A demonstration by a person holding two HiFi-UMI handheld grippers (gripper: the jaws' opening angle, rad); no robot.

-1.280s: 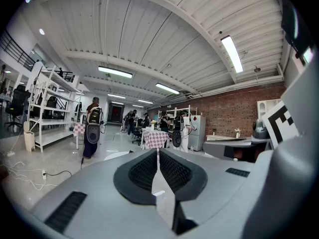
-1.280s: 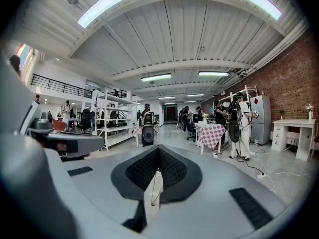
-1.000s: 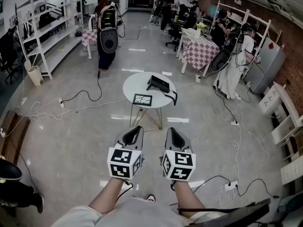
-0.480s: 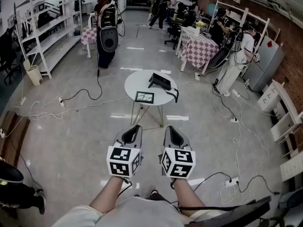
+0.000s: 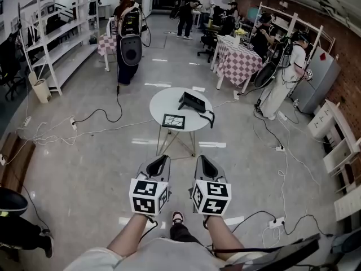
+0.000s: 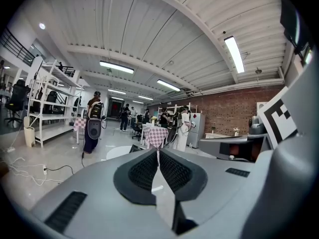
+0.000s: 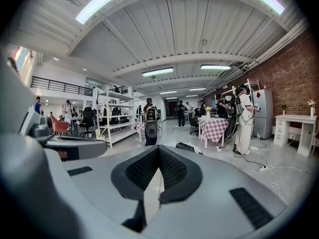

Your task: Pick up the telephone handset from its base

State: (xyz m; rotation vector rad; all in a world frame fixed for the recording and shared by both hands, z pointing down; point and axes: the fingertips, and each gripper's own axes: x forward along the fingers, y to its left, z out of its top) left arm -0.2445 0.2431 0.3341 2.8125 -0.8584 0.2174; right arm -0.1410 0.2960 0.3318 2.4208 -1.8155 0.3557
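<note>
the telephone [image 5: 192, 101] sits on the round bench [image 5: 163, 103], well ahead of both grippers, slightly nearer the right gripper [image 5: 204, 164]. left gripper [image 5: 158, 164] and right are both closed, empty.

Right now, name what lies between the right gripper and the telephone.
Head view: from right gripper to telephone, only bare floor and the round table's near rim.
</note>
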